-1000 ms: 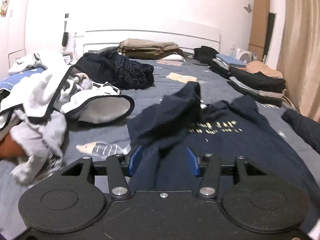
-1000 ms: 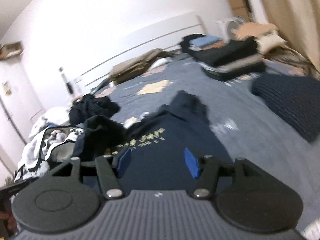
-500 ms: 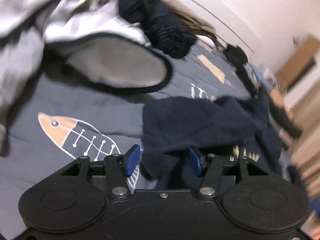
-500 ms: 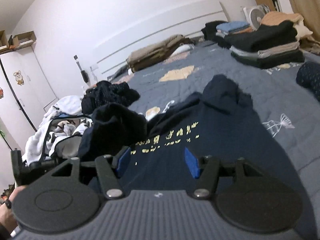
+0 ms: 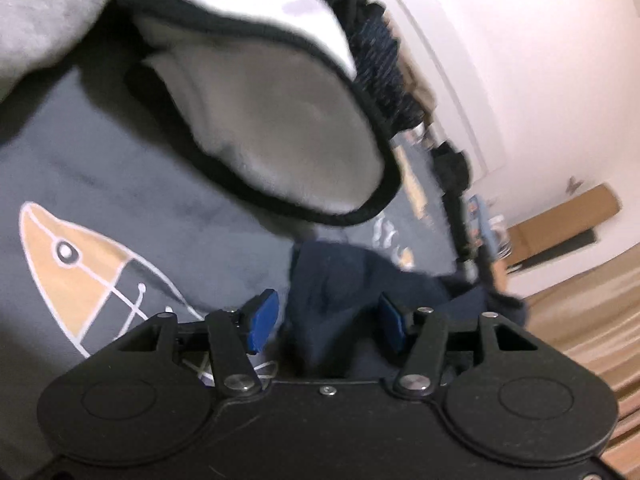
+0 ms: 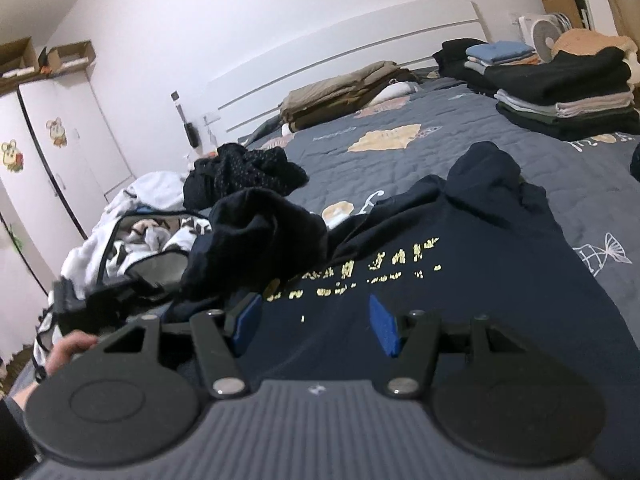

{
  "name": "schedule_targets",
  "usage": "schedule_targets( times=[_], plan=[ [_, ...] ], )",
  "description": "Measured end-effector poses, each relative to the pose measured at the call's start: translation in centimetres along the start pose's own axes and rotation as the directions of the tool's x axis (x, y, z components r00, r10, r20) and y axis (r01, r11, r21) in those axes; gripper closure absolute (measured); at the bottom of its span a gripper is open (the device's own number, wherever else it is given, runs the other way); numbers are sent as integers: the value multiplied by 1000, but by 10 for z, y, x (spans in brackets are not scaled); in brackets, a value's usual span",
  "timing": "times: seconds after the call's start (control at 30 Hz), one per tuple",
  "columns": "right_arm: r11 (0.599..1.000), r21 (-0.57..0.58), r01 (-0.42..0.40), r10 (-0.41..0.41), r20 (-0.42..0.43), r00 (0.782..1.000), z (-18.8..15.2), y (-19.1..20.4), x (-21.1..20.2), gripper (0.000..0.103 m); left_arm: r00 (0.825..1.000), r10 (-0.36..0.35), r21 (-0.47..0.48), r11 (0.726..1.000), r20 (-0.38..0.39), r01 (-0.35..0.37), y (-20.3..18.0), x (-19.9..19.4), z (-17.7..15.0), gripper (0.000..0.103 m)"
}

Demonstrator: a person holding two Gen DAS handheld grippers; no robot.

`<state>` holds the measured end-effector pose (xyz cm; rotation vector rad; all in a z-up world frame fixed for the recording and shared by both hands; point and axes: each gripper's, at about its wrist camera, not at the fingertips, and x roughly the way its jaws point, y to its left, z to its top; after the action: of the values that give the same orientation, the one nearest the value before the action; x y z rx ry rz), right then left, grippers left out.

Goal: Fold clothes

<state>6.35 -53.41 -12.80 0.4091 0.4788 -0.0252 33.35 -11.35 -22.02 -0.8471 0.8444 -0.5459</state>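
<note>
I start at the left: my left gripper (image 5: 326,322) is tilted hard in its own view, its blue pads (image 5: 262,320) roughly half apart, and the jaws have just been opening. A bunched fold of the navy sweatshirt (image 5: 340,300) sits between them; the right pad lies against the cloth, the left pad stands clear of it, so I read no grip. Just beyond lies the white garment with black trim (image 5: 276,152), and under it the grey bedspread (image 5: 160,208) with its orange fish print (image 5: 68,272). From the right wrist view, the hand (image 6: 66,350) holding the left tool shows at the lower left edge, beside the pile of white and patterned clothes (image 6: 132,232). The sweatshirt (image 6: 460,288) is spread across the bedspread (image 6: 420,152) front up, gold lettering (image 6: 360,268) showing, its left sleeve (image 6: 256,236) heaped up in a lump. My right gripper (image 6: 314,324) hovers over the sweatshirt's lower front, jaws about half open, nothing between the pads. Far right, folded stacks (image 6: 560,88) sit at the bed's edge.
</note>
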Motion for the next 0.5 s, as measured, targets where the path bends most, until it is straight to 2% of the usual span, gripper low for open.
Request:
schedule_targets(
  times=[0.03, 0.1, 0.2, 0.3, 0.37, 0.4, 0.43, 0.5],
  plan=[
    [1000, -6, 2, -2, -1, 1000, -1, 1, 0, 44, 1000, -15, -1, 1000, 11, 15, -1, -6, 1, 42],
    [1000, -8, 3, -3, -4, 1000, -1, 2, 1, 44, 1000, 2, 15, 1000, 22, -2, -3, -10, 2, 38],
    [1000, -9, 2, -2, -7, 1000, -2, 4, 2, 44, 998, 61, 54, 997, 21, -62, -6, -5, -3, 38],
    [1000, -10, 1, -1, -14, 1000, -4, 6, 4, 44, 994, 105, 91, 991, -32, -102, -7, 12, -15, 39],
    [1000, -25, 1, -2, -16, 1000, -6, 8, 6, 44, 992, 122, 144, 983, -38, -115, -15, 22, -22, 41],
    [999, -32, 4, -5, -21, 1000, -7, 9, 7, 44, 991, 129, 174, 977, -38, -120, -20, 26, -26, 52],
    [999, -38, 7, -8, -27, 1000, -8, 10, 8, 44, 991, 129, 191, 974, -41, -119, -23, 29, -28, 71],
    [999, -37, 10, -12, -34, 999, -9, 9, 9, 44, 991, 123, 214, 971, -48, -110, -30, 35, -30, 87]
  ],
)
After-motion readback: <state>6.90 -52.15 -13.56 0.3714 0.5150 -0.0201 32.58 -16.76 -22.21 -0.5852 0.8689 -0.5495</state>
